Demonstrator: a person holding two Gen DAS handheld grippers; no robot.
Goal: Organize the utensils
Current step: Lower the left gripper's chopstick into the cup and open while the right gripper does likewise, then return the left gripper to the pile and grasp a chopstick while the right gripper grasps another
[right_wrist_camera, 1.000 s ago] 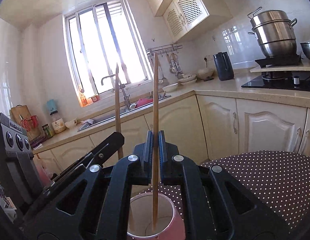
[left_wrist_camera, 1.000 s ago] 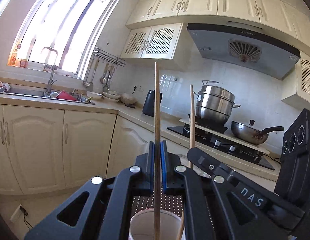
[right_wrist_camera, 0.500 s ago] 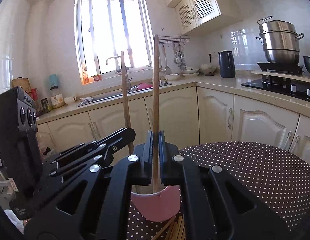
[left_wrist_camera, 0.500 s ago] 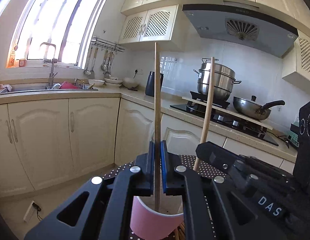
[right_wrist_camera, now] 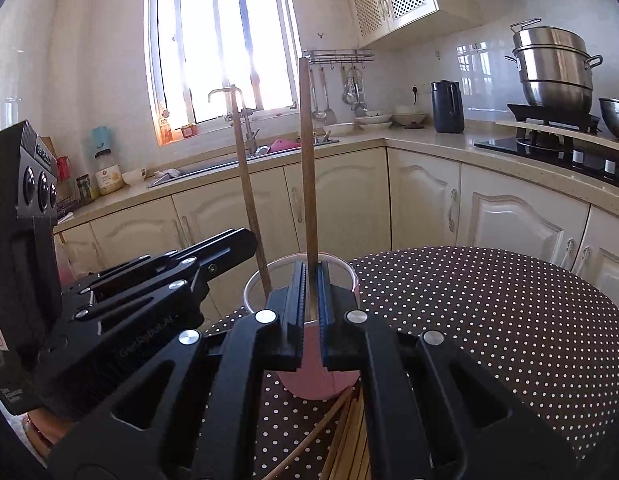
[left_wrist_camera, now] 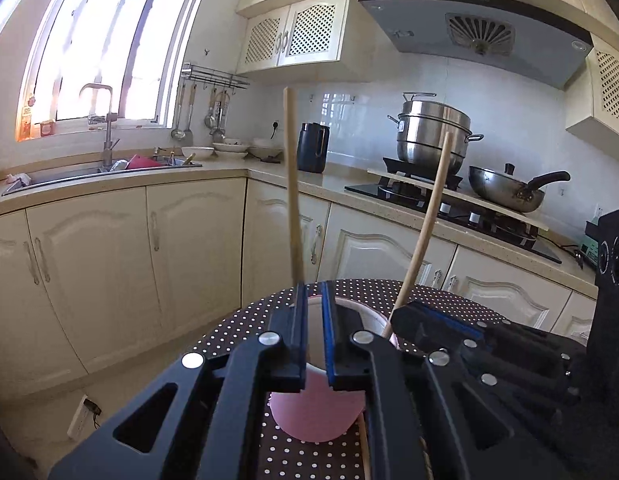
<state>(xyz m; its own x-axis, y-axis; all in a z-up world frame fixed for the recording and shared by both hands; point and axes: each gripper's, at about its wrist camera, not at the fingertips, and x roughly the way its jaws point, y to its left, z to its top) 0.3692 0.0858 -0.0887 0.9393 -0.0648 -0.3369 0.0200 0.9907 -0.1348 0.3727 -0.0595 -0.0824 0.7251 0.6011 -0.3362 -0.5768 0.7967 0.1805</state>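
Observation:
A pink cup [left_wrist_camera: 317,412] [right_wrist_camera: 321,380] stands on a round table with a brown polka-dot cloth [right_wrist_camera: 489,320]. Two wooden chopsticks stand in it. In the left wrist view, one chopstick [left_wrist_camera: 292,184] leans against the left finger of my left gripper [left_wrist_camera: 313,344], whose jaws are slightly parted around it. The other chopstick [left_wrist_camera: 427,228] leans right, by my right gripper [left_wrist_camera: 441,322]. In the right wrist view, my right gripper [right_wrist_camera: 310,308] has its jaws slightly parted with a chopstick [right_wrist_camera: 307,160] between them; the second chopstick [right_wrist_camera: 249,200] stands to its left, by my left gripper [right_wrist_camera: 229,248].
More chopsticks [right_wrist_camera: 345,432] lie on the cloth in front of the cup. A black appliance with knobs [right_wrist_camera: 25,208] stands beside the table. Kitchen cabinets, a sink [left_wrist_camera: 105,168] and a stove with pots [left_wrist_camera: 433,140] line the walls beyond.
Both grippers have tilted and come down until the chopstick tips sit in the cup. Both pairs of jaws have parted a little, so the chopsticks now lean loose in the cup.

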